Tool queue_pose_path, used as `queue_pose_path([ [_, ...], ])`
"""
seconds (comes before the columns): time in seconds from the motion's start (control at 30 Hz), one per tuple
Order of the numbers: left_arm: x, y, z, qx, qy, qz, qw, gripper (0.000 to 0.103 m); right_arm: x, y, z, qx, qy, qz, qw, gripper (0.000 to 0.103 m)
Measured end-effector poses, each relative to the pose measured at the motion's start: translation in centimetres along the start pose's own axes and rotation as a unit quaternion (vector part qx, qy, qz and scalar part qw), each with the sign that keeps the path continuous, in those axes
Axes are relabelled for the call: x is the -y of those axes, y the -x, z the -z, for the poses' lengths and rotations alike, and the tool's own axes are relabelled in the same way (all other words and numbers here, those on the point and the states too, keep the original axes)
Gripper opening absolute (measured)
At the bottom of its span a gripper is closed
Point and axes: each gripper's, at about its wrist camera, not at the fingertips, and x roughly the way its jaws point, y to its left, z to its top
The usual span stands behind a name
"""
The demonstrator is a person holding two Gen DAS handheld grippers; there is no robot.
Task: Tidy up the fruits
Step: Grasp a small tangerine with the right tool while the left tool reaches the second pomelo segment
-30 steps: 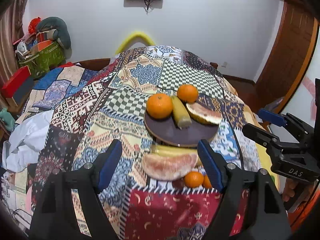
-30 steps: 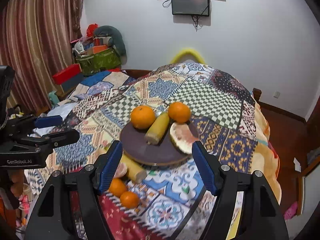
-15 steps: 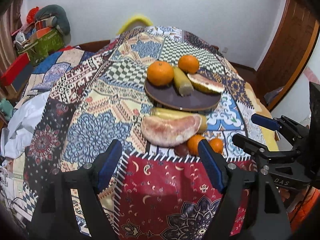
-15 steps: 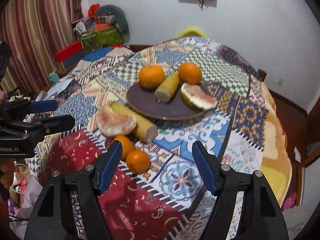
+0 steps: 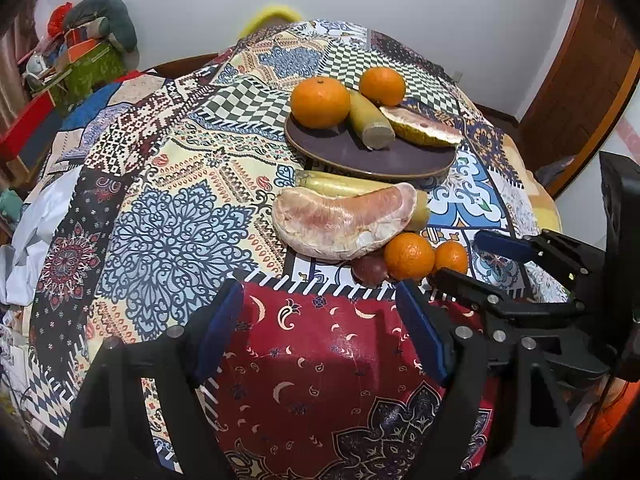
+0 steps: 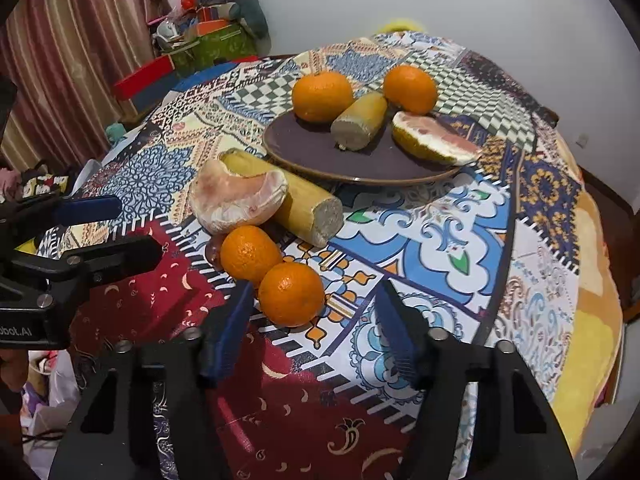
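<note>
A dark round plate (image 5: 360, 156) (image 6: 304, 152) on the patchwork cloth holds two oranges (image 5: 320, 101) (image 6: 410, 89), a corn piece (image 5: 370, 122) and a pomelo wedge (image 5: 420, 126). In front of it lie a big pomelo wedge (image 5: 344, 222) (image 6: 236, 198), a second corn piece (image 6: 308, 204), two small oranges (image 6: 291, 294) (image 6: 250, 254) and a dark passion fruit (image 5: 370, 270). My left gripper (image 5: 320, 328) is open and empty, just short of the pomelo wedge. My right gripper (image 6: 314, 328) is open, its jaws just short of the nearest small orange.
The table is round and its cloth (image 5: 168, 208) drops off at the edges. A pile of boxes and bags (image 6: 204, 36) stands at the back left by a striped curtain (image 6: 60, 40). A wooden door (image 5: 588, 80) is at the right.
Both grippers have moved down and forward toward the loose fruit in front of the plate; the fruit looks larger and nearer. Both stayed open. No fruit has moved.
</note>
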Motion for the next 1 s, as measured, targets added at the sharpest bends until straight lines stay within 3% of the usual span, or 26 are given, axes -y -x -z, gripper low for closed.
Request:
queue_pose_path([
  [0.2,0.0,-0.9,-0.6,-0.008,0.014,0.006,0.9999,0.078,-0.2,0.0,0.0,0.002,0.003,-0.035,0.999,0.032],
  [0.53,2.5,-2.5,-3.0,-0.001,0.006,-0.001,1.0,0.083,2.3,1.6,0.5,0.019,-0.013,-0.003,1.0,0.032],
  [0.87,3.5,-5.5,-4.0,-0.008,0.009,-0.021,0.9997,0.083,3.7,1.5,0.7,0.018,-0.029,-0.008,0.999,0.032],
  [1.0,3.1,-5.1,-3.9,0.004,0.005,-0.007,1.0,0.07,3.7,1.4,0.6,0.019,-0.03,-0.01,0.999,0.032],
])
